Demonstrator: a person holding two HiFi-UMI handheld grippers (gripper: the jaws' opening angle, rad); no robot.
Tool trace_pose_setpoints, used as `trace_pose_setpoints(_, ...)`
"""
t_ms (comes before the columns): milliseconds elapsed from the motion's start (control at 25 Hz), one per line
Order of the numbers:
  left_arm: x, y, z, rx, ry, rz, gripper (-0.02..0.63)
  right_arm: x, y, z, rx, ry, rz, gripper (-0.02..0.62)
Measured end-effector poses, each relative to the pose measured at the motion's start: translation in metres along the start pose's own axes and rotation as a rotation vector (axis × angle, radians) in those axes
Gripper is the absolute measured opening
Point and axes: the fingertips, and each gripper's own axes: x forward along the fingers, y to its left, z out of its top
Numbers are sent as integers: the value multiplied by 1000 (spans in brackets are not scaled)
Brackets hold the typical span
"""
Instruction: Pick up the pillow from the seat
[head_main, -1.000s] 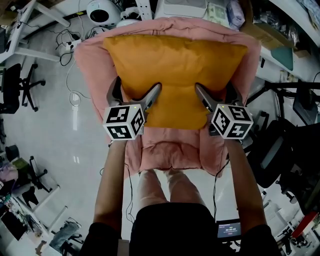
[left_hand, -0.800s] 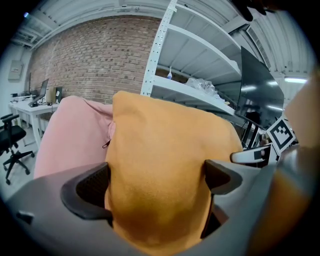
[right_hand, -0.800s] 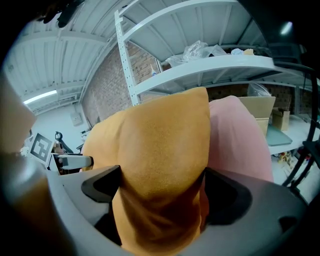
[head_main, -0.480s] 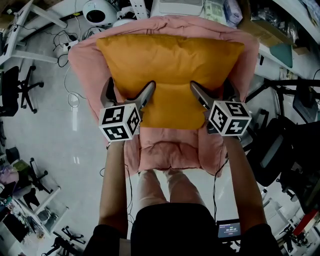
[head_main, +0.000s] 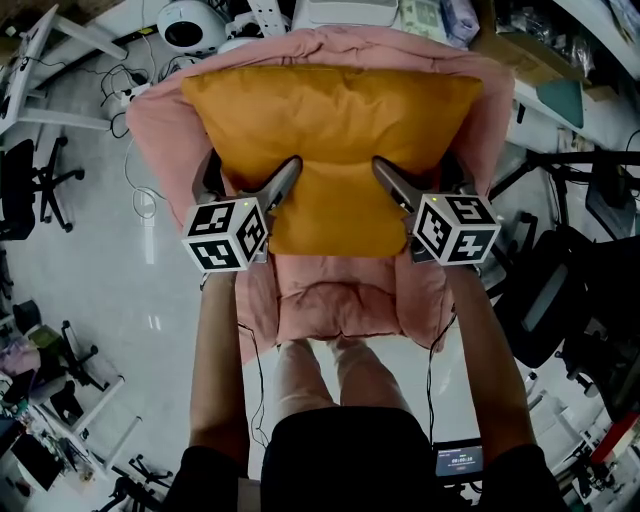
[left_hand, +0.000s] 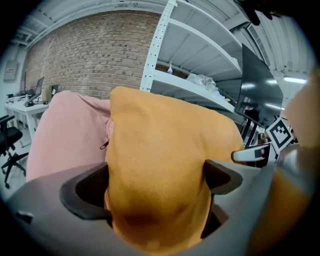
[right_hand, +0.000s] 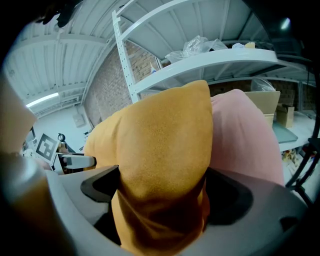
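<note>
We hold a gripper in each hand above the pink armchair (head_main: 340, 295), and both are clamped on the orange pillow (head_main: 330, 120). The left gripper (head_main: 248, 172) grasps the pillow at its lower left. In the left gripper view its jaws press into the fabric from both sides, and the cloth bulges between and in front of them. The right gripper (head_main: 420, 175) grasps the lower right in the same way, and in the right gripper view its jaws pinch the pillow into a thick fold.

In the head view the pillow spans the width of the chair. Its upper edge lies against the pink backrest and its lower edge hangs over the seat cushion, between the two grippers. We cannot tell whether it still touches the seat. The two marker cubes (head_main: 225, 235) sit level with each other, just in front of the pillow's lower edge.

Behind the pillow the left gripper view shows the pink chair back, a brick wall (left_hand: 85, 50) and white shelving (left_hand: 200, 85). A black office chair (head_main: 30, 185) stands on the pale floor (head_main: 90, 270), well apart from the armchair.
</note>
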Motion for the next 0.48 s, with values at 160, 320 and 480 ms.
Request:
trace_pose_setpoints(160, 3, -1, 0, -2, 8, -27, 594, 2, 1, 0, -1, 7, 18, 517)
trace_pose_setpoints(320, 2, -1, 0, -5, 12, -53, 592, 2, 6, 2, -12, -2, 41, 515)
trace_pose_setpoints(480, 2, -3, 1, -2, 5, -58, 592, 2, 7, 2, -18, -2, 45, 514)
